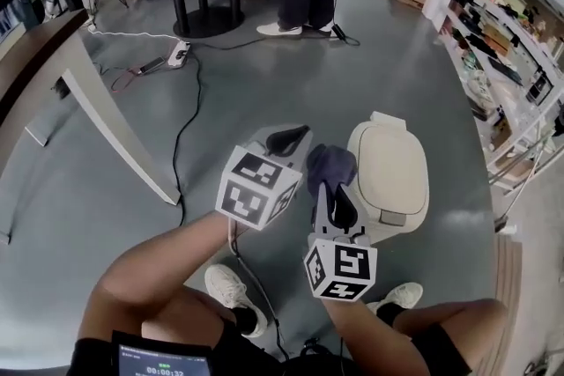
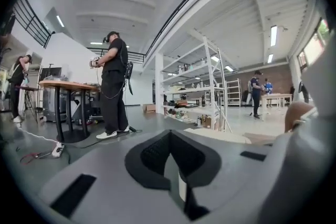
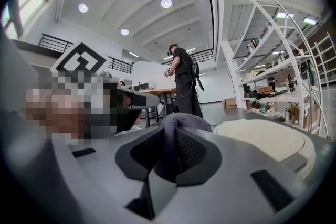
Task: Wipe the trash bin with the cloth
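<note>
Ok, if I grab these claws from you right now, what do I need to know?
Left claw: shut, empty, held left of the trash bin.
Right claw: shut on the dark cloth, bunched beside the bin's left edge.
Trash bin: beige, lid down, on the floor.
Done: cloth is in the claw.
To do: wipe the bin; no wiped part shows.

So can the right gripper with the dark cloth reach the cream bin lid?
Probably yes. The right gripper holds the dark purple-grey cloth just beside the cream plastic trash bin, and nothing stands between them.
</note>
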Tool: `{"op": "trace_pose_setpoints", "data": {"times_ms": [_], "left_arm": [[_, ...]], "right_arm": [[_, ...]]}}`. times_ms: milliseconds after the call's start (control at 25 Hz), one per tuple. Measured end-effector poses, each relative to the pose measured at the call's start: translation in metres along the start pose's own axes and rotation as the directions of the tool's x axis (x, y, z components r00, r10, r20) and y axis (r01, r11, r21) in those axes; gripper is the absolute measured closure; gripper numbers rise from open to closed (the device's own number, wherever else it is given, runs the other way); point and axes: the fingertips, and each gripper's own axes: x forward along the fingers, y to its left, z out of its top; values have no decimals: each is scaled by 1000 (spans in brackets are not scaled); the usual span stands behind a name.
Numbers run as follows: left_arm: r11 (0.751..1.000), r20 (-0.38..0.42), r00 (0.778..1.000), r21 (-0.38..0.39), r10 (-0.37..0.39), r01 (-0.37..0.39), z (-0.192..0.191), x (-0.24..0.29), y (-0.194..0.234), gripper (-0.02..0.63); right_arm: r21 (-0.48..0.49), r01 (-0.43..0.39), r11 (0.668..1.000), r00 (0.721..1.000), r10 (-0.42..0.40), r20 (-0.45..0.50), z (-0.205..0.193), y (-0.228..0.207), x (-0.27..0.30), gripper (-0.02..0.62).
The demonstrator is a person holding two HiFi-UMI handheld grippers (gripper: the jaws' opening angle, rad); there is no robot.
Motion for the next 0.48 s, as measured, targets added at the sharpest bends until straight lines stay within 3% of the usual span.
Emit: {"op": "trace_pose_setpoints", "data": {"times_ms": [480], "left_arm": [[993,-161,985,85,-67,82,-104,20,-3,604]], "right_arm": [[29,86,996,992,-83,-95,-84,-21,12,526]]}}
